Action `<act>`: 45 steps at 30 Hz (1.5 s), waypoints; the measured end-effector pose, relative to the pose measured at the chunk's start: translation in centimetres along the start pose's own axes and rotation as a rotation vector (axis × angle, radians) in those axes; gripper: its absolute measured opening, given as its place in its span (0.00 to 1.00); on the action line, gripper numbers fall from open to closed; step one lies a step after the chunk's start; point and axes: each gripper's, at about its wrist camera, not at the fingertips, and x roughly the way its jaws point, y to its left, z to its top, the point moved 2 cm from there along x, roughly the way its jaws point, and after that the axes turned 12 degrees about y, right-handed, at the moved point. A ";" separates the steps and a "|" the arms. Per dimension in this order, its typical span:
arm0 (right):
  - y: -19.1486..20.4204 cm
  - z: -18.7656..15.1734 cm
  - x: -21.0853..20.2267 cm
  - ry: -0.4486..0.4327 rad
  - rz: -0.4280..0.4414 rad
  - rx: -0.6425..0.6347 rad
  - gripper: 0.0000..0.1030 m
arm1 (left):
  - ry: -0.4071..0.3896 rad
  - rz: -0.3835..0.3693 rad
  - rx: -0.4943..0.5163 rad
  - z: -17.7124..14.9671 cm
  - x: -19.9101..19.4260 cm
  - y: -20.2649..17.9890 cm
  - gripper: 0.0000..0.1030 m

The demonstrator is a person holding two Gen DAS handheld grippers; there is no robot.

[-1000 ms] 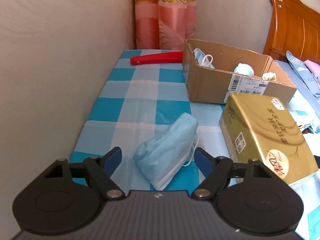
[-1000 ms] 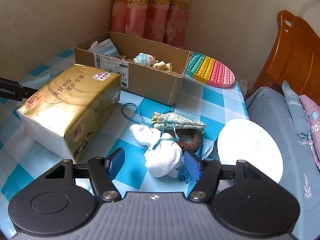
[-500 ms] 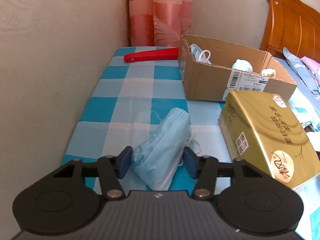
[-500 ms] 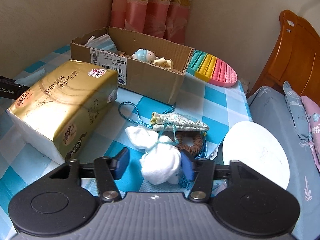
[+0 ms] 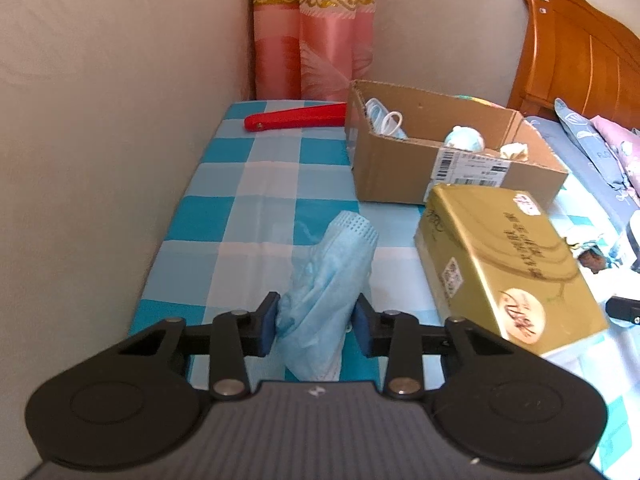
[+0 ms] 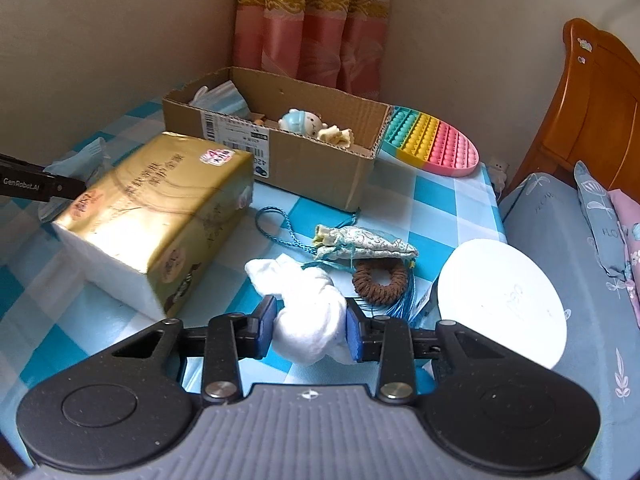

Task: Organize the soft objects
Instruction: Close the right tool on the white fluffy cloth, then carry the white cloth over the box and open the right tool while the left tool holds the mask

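My left gripper point(image 5: 316, 322) is shut on a light blue face mask point(image 5: 332, 276), which stands bunched up between the blue pads above the checked tablecloth point(image 5: 248, 184). My right gripper point(image 6: 310, 328) is shut on a white rolled sock point(image 6: 308, 312), its pads pressing both sides. An open cardboard box point(image 5: 400, 172) stands beyond, also in the right wrist view point(image 6: 320, 160); it holds another mask point(image 5: 384, 120), a small plush toy point(image 6: 300, 120) and a cream soft item point(image 6: 336, 136).
A gold tissue pack point(image 5: 504, 260) lies between the grippers, also in the right wrist view point(image 6: 160, 216). A patterned pouch with blue cord point(image 6: 360, 240), a brown hair ring point(image 6: 380, 276), a white disc point(image 6: 500, 300), a rainbow pop toy point(image 6: 432, 144) and a red tool point(image 5: 296, 118) lie about. Walls left, bed right.
Both grippers have closed: the left on the blue mask, the right on the white sock. Both have moved slightly forward, and the mask now stands bunched up.
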 end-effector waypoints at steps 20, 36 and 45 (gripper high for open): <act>0.4 0.2 -5.2 -0.060 0.047 -0.075 0.39 | -0.052 -0.071 0.045 -1.5 -5.9 -1.7 0.36; -1.6 9.5 -4.4 -0.122 0.127 -0.072 0.39 | -0.034 -0.075 0.036 -3.4 -6.4 -1.4 0.36; -2.3 16.9 -0.4 -0.123 0.139 -0.058 0.39 | -0.018 -0.058 0.029 -3.9 -6.4 -1.6 0.36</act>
